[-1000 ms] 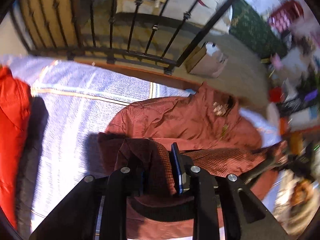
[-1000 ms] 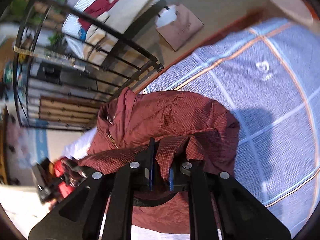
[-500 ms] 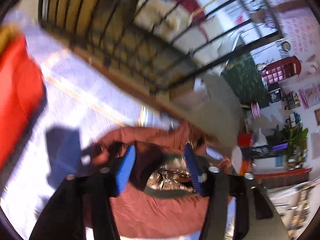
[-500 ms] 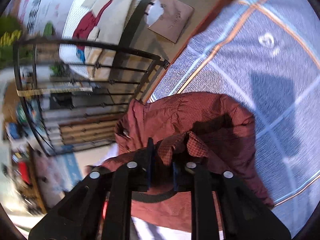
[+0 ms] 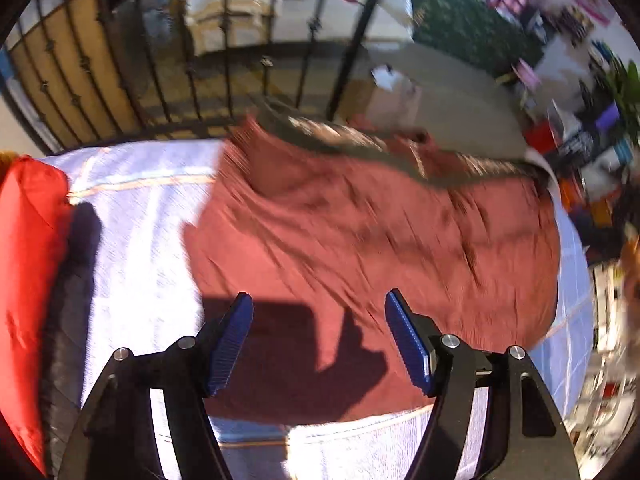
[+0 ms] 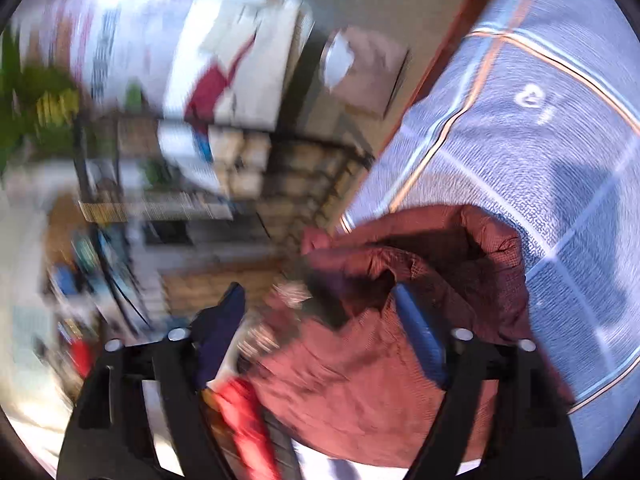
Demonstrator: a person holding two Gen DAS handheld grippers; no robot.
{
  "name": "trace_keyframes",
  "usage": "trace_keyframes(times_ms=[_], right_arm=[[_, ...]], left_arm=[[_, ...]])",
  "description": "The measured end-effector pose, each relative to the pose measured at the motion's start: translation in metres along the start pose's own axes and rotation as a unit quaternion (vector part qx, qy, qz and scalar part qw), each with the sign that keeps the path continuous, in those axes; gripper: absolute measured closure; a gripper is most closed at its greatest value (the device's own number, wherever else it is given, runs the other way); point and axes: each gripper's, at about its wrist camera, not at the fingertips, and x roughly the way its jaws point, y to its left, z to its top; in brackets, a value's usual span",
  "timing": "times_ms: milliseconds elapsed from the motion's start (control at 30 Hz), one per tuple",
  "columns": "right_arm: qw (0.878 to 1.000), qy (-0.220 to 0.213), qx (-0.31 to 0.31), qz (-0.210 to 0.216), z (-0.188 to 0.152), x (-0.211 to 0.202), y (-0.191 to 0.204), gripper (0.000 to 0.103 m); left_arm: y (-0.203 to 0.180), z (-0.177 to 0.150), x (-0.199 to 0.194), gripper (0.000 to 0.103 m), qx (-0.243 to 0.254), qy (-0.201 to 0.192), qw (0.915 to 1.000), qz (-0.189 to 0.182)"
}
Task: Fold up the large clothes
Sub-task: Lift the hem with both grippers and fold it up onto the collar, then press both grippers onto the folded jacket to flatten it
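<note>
A dark red checked jacket lies spread on the blue-white checked bed cover. My left gripper is open and empty just above the jacket's near part. In the blurred right wrist view the jacket lies bunched under my right gripper, which is open with blue pads apart; cloth sits between the fingers but is not clamped.
A bright red garment lies at the left of the bed and shows again in the right wrist view. A black metal bed rail runs along the far edge. A cardboard box stands on the floor beyond. Cluttered shelves stand to the right.
Both grippers have opened and let go of the jacket. The jacket now lies spread flatter on the bed. Both grippers swung, blurring the views.
</note>
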Motion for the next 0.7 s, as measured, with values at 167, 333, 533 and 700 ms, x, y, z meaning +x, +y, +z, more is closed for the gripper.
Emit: trace_keyframes(times_ms=[167,333,533,700], right_arm=[[0.971,0.009,-0.195,-0.138,-0.016,-0.004,0.049,0.025],[0.881,0.077,-0.4,-0.243,-0.101,0.031,0.063,0.025],[0.759,0.121,-0.547,-0.331,-0.196,0.086,0.026,0.025],[0.725,0.106,-0.557,-0.391,-0.2,0.109,-0.003,0.023]], left_arm=[[-0.034,-0.02,0.021,0.036,0.043,0.012,0.9989,0.011],[-0.059,-0.029,0.034,0.034,0.069,0.016,0.997,0.032],[-0.078,-0.033,0.053,0.025,0.104,0.029,0.9921,0.064],[-0.064,-0.026,0.073,0.02,0.098,0.057,0.9908,0.074]])
